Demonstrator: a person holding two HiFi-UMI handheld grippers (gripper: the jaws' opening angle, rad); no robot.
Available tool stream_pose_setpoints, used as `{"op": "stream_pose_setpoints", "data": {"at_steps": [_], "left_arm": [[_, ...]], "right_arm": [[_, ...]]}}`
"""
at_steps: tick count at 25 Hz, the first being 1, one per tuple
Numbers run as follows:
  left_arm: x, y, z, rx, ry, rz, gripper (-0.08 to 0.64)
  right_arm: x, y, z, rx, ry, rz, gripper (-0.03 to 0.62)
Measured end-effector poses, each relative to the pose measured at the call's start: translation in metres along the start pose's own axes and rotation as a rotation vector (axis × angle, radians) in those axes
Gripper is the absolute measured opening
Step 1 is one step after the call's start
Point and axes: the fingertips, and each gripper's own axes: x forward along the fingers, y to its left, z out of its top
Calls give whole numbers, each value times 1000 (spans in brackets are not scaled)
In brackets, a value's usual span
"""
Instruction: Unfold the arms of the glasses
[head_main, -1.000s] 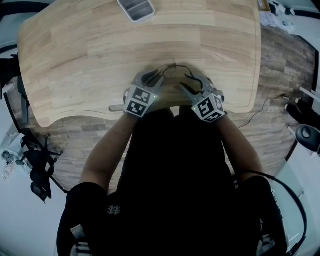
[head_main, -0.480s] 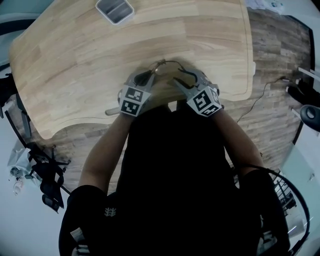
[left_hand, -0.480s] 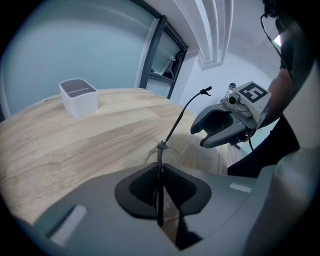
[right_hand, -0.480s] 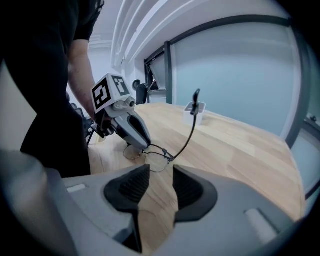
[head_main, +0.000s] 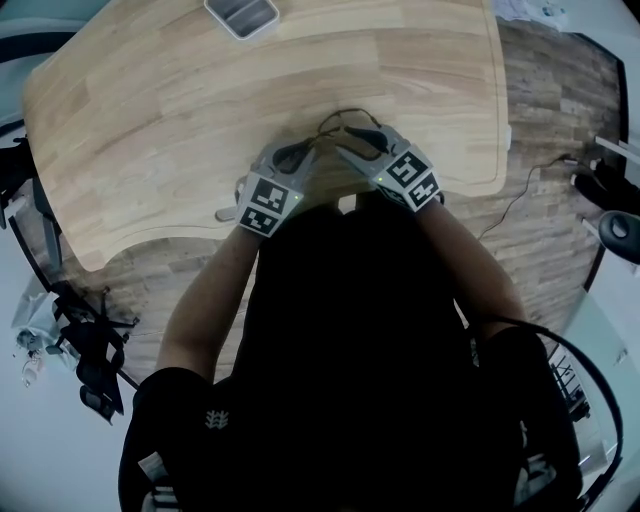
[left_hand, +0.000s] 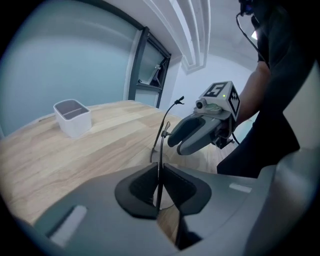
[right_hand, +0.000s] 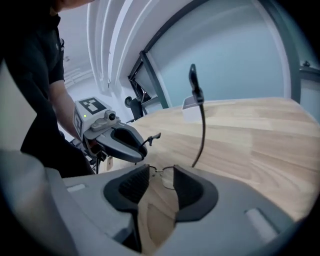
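Thin black wire-rimmed glasses (head_main: 345, 120) hang just above the wooden table (head_main: 150, 120) near its front edge, between my two grippers. My left gripper (left_hand: 159, 172) is shut on one thin arm (left_hand: 161, 145) of the glasses, which runs up from between its pads. My right gripper (right_hand: 162, 182) holds the front of the glasses (right_hand: 164, 175), a lens rim spanning the gap between its pads. The other arm (right_hand: 200, 115) sticks up and curves over the right gripper. In the head view the left gripper (head_main: 308, 148) and right gripper (head_main: 350, 150) nearly meet.
A small white open tray (head_main: 240, 15) stands at the table's far side; it also shows as the tray (left_hand: 73, 116) in the left gripper view. A cable (head_main: 530, 200) lies on the wooden floor at right. Dark gear (head_main: 85, 340) sits on the floor at left.
Both grippers have drawn closer together and shifted slightly farther over the table. The right gripper's marker cube has rolled. The glasses moved with them.
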Motion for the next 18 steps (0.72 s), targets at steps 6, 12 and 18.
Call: {"op": "stream_pose_setpoints", "data": {"at_steps": [6,12,18], "left_arm": [[-1,-3,-1,36,0,3,39],[-4,-4,0,44,-1,9,40],[-12,-9,-2,73,-16,25,40]], "right_arm": [[0,8,18,34,-55,33,179],[-4,26,50,13,-115,92,179],[-5,45,56,12,-96,154,179]]}}
